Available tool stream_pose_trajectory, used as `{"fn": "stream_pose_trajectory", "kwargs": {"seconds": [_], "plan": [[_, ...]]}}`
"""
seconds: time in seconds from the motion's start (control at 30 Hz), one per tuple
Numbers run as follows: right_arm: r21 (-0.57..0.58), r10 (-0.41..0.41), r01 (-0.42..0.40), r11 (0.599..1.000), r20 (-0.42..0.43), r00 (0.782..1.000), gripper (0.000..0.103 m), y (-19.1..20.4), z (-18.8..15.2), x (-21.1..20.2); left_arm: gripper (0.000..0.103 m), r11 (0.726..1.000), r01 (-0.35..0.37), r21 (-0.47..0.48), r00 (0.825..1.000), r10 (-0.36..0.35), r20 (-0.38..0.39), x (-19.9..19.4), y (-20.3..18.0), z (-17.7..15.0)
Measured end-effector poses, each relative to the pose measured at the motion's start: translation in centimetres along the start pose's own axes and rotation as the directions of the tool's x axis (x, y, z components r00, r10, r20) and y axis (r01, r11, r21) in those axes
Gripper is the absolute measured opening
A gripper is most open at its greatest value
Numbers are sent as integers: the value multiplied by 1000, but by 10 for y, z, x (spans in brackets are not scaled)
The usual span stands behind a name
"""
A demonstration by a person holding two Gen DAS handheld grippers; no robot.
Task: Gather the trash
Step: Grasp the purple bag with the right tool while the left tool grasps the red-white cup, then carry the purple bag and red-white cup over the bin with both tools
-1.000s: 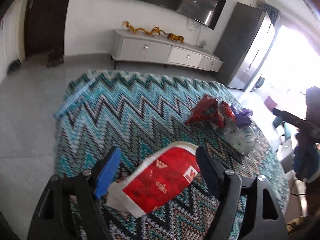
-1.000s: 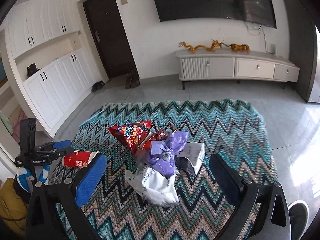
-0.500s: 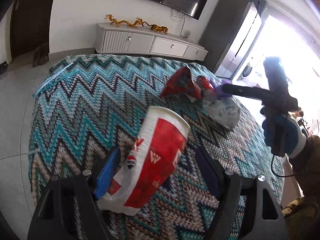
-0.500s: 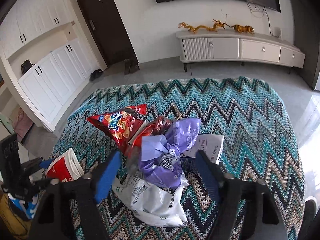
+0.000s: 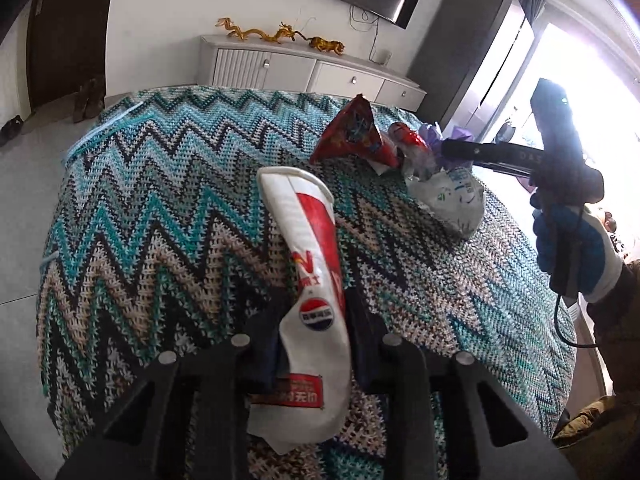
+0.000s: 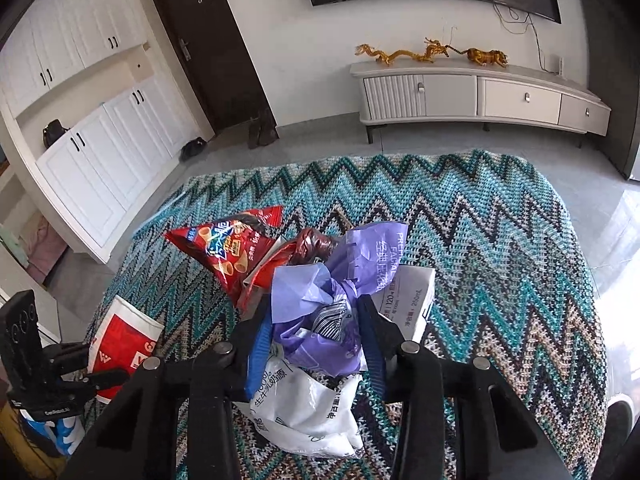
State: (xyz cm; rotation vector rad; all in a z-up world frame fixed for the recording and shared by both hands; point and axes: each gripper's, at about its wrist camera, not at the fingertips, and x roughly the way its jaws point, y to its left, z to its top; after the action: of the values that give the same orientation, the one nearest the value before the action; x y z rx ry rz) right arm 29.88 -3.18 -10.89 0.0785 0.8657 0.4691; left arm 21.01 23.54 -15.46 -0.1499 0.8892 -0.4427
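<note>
In the left wrist view my left gripper (image 5: 316, 322) has its jaws closing on a red-and-white paper cup (image 5: 308, 232). The cup is squashed flat between the pads and sticks up over the zigzag blanket (image 5: 160, 208). My right gripper (image 6: 316, 334) is closing on a crumpled purple wrapper (image 6: 316, 304) atop a trash pile, and both pads press its sides. Around it lie a red snack bag (image 6: 228, 248), a white plastic bag (image 6: 308, 404) and a white carton (image 6: 412, 296). The right wrist view shows the cup (image 6: 124, 340) at lower left.
The blanket covers a rounded table with grey floor around it. A white TV console (image 6: 480, 96) stands at the far wall and white cabinets (image 6: 100, 160) and a dark door at the left. A gloved hand (image 5: 572, 248) holds the right gripper beside the pile.
Both grippers have closed. The left one squashed the cup, which now points up and away. The right one sank onto the pile and closed round the purple wrapper.
</note>
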Motion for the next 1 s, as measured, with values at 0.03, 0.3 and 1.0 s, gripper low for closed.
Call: {"fn": "stream_pose_trajectory", "kwargs": {"seconds": [0.03,0.3,1.0], "plan": [[1,4,-4,1000,10,1000,39,-1,0,-5,26,1000,-2,-3,1000,2,4,-1,-1,-1],[1,24,-24,1000,71,997,39,1,-1,-44,26,999,-12,-31,999,14,42,-18,-15,-7],[43,34,-45,998,222,974,39,-30,-69,-182,26,1000,2,31,995,-5,99,-62,-106,5]]}}
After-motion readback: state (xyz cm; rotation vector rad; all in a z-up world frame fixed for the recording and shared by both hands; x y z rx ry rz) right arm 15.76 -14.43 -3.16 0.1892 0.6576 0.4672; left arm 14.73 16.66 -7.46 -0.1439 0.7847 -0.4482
